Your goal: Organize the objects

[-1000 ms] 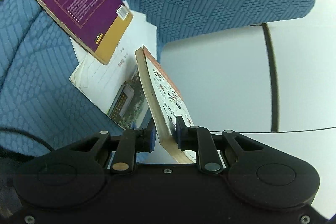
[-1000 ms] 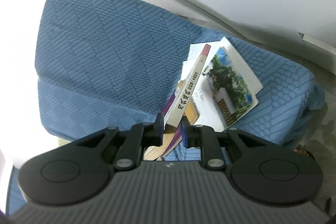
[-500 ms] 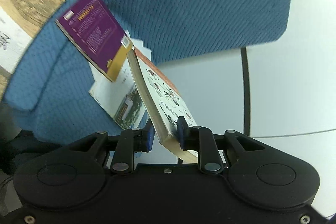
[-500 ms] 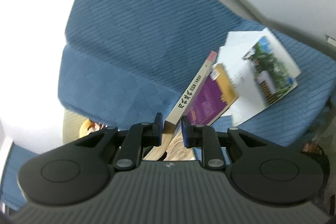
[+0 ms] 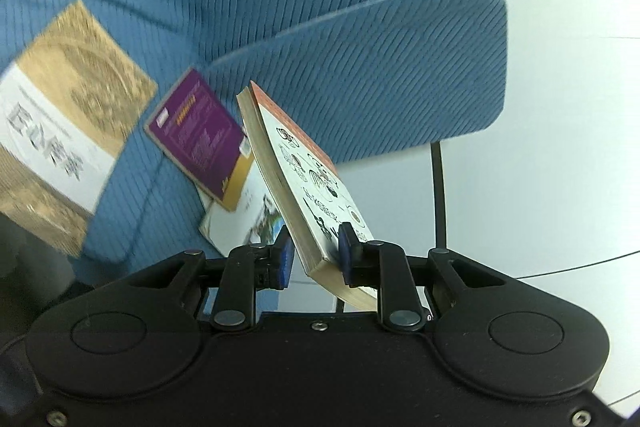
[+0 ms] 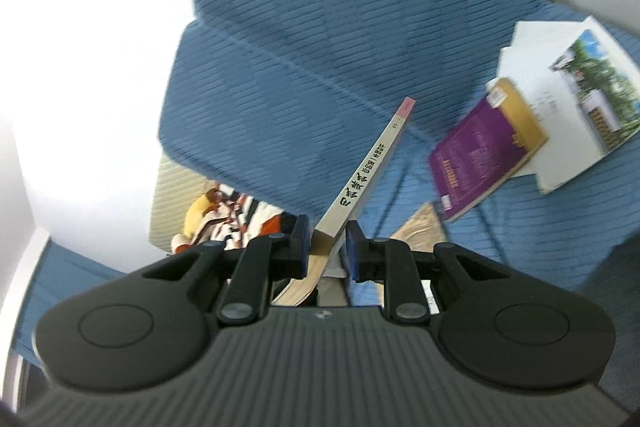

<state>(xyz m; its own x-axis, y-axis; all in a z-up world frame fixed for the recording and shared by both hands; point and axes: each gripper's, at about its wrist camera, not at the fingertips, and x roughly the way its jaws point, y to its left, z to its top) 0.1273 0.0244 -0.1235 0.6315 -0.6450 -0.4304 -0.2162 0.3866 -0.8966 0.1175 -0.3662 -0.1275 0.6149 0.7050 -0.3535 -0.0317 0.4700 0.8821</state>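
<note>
My left gripper point(image 5: 314, 253) is shut on a white paperback with cartoon drawings and an orange edge point(image 5: 308, 183), held in the air above the blue sofa. My right gripper point(image 6: 327, 247) is shut on the same book's spine end, a grey spine with black characters point(image 6: 366, 179). On the sofa seat lie a purple and gold book point(image 5: 200, 139), which also shows in the right wrist view point(image 6: 484, 163), and a white booklet with a landscape photo point(image 5: 248, 223) under it, also in the right wrist view point(image 6: 576, 107). A tan book with a white band point(image 5: 60, 131) lies at left.
The blue ribbed sofa point(image 5: 360, 67) fills both views, with its backrest point(image 6: 340, 7) in the right wrist view. A white tiled floor point(image 5: 540, 167) lies right of the sofa. A striped orange and white cloth point(image 6: 228, 219) lies below the cushion's edge.
Both grippers have lifted and carried the held book away from the pile; the purple book and booklet now look smaller and farther off. The tan book has come more into the left view.
</note>
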